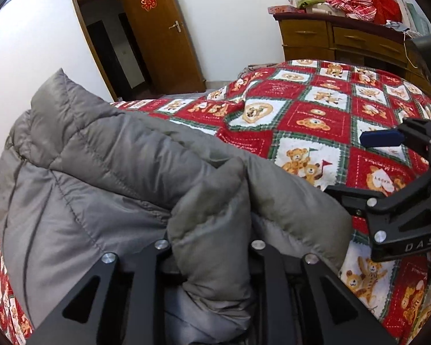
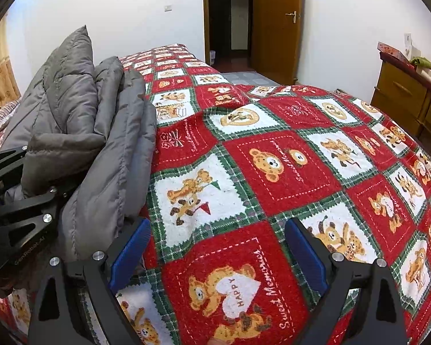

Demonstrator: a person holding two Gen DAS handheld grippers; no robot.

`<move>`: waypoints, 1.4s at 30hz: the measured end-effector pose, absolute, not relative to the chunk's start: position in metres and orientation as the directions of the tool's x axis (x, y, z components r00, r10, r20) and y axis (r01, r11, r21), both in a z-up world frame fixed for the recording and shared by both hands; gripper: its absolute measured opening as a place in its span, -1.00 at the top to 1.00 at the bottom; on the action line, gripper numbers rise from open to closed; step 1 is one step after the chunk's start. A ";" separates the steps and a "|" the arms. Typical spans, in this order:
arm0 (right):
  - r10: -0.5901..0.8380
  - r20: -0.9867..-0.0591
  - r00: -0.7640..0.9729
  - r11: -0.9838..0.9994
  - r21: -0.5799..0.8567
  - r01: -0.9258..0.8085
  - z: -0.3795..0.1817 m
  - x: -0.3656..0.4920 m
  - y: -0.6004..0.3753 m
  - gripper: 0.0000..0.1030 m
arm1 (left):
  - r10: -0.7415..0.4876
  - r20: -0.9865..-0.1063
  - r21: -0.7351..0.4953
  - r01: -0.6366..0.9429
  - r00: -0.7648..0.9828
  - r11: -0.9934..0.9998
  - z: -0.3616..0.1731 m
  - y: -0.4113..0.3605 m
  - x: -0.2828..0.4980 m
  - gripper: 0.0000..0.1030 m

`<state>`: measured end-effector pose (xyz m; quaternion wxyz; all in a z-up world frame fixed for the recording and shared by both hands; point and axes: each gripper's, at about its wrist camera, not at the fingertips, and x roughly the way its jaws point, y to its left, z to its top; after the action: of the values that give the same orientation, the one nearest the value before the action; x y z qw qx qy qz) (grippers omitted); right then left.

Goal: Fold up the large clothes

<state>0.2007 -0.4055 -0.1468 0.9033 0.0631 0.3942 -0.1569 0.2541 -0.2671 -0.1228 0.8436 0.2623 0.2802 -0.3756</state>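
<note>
A grey padded jacket [image 1: 100, 166] lies bunched on the bed with the red teddy-bear blanket [image 1: 316, 115]. My left gripper [image 1: 212, 261] is shut on a thick fold of the jacket, which bulges up between its black arms and hides the pads. In the right wrist view the jacket [image 2: 80, 132] is a folded heap at the left, with the left gripper [image 2: 17, 201] clamped on it. My right gripper [image 2: 215, 256] is open and empty over the blanket [image 2: 273, 172], its blue pads [image 2: 129, 256] wide apart, just right of the jacket. The right gripper also shows in the left wrist view [image 1: 356, 166].
A wooden dresser [image 1: 344, 40] piled with red cloth and bags stands beyond the bed at the right. An open wooden door [image 2: 275, 26] is in the far wall. A pillow [image 2: 0, 86] lies at the far left.
</note>
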 end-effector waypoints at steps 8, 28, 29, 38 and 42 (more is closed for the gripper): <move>-0.248 -0.733 0.633 0.939 -0.021 0.343 -0.147 0.202 -0.405 -0.83 | -0.483 -0.674 0.199 0.768 0.558 0.609 -0.121 -0.267 0.261 0.23; -0.235 -0.731 0.641 0.935 0.010 0.355 -0.145 0.200 -0.409 -0.83 | -0.583 -0.606 0.060 0.762 0.541 0.644 -0.103 -0.253 0.268 -0.99; -0.229 -0.731 0.643 0.933 0.023 0.359 -0.145 0.199 -0.411 -0.83 | -0.596 -0.608 0.028 0.764 0.525 0.645 -0.103 -0.250 0.271 -0.99; -0.250 -0.732 0.634 0.936 -0.015 0.352 -0.147 0.202 -0.405 -0.83 | -0.485 -0.624 0.135 0.696 0.613 0.706 -0.101 -0.260 0.263 -0.99; -0.263 -0.731 0.630 0.935 -0.033 0.353 -0.148 0.202 -0.404 -0.83 | -0.456 -0.628 0.141 0.669 0.630 0.730 -0.101 -0.257 0.267 -0.99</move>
<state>0.2015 -0.4036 -0.1478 0.9010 0.0567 0.3947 -0.1709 0.2671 -0.2573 -0.1010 0.8840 0.1839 0.2891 -0.3181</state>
